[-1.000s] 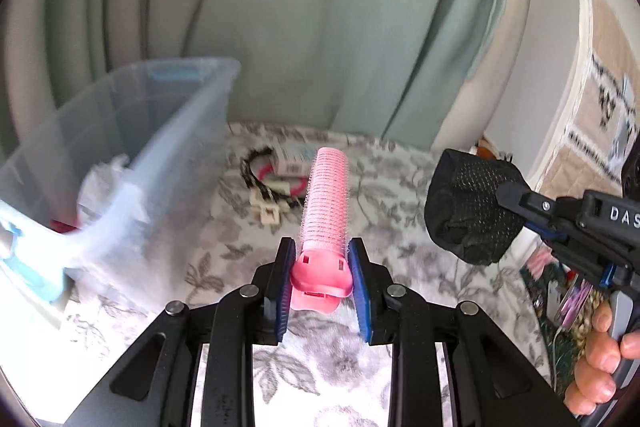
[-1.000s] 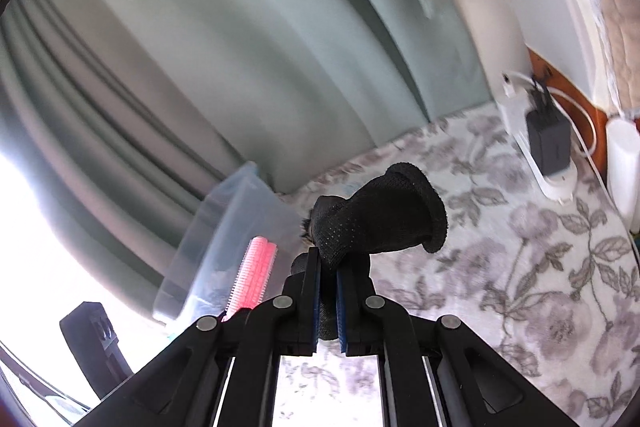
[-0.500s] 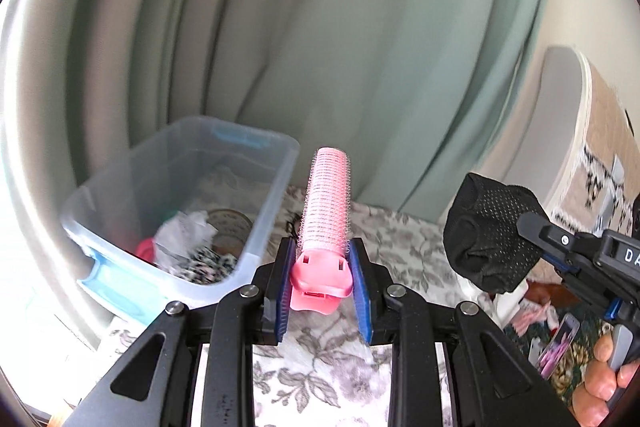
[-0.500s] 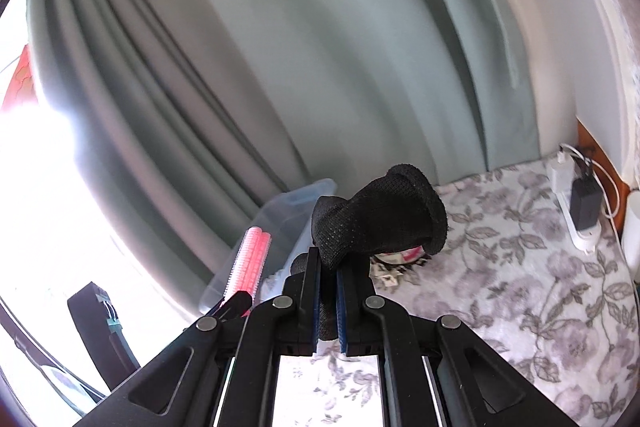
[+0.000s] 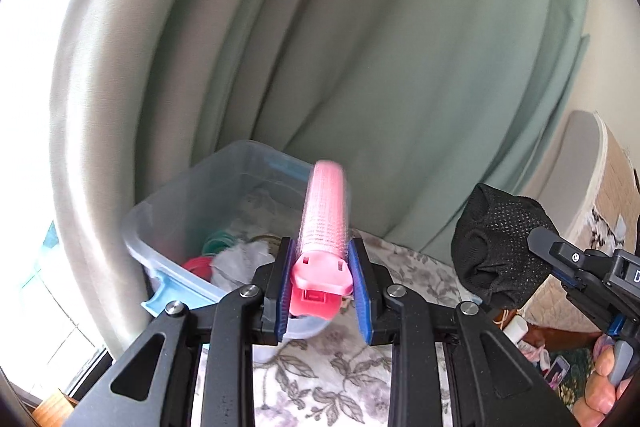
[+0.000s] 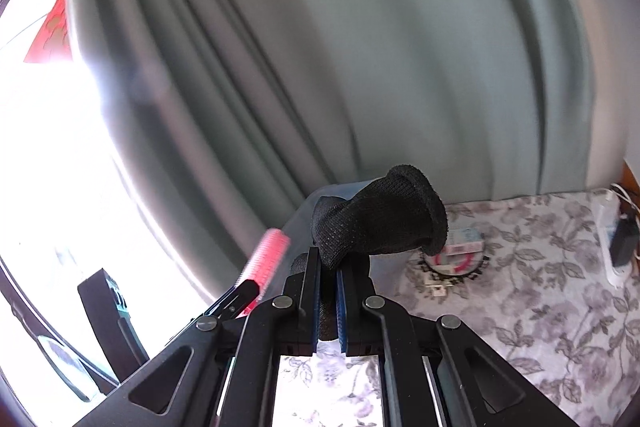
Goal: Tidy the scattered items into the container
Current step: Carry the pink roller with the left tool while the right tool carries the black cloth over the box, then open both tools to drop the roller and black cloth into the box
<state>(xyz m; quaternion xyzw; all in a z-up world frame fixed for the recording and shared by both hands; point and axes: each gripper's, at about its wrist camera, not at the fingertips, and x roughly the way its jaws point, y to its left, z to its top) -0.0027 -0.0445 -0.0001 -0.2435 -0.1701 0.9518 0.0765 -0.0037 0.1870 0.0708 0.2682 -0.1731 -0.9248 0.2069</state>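
My left gripper (image 5: 322, 285) is shut on a pink hair roller (image 5: 325, 215), which points up and forward over the near right corner of a clear plastic bin (image 5: 188, 211). The bin holds white cloth, a red item and a green ring. My right gripper (image 6: 328, 291) is shut on a black knit glove (image 6: 380, 223), held up in the air; the glove (image 5: 500, 247) also shows at the right of the left wrist view. In the right wrist view the roller (image 6: 266, 255) appears low on the left, and the glove hides most of the bin.
A floral-patterned cover (image 6: 540, 291) spreads under both grippers. On it lie a pink ring with a small box (image 6: 456, 251) and a white power strip with a black plug (image 6: 620, 247). Green curtains (image 5: 360, 67) hang behind the bin. A person's fingers (image 5: 604, 387) grip the right handle.
Both grippers have risen and tilted upward with their loads. The bin now sits lower and nearer the middle of the left wrist view, with the roller above its corner.
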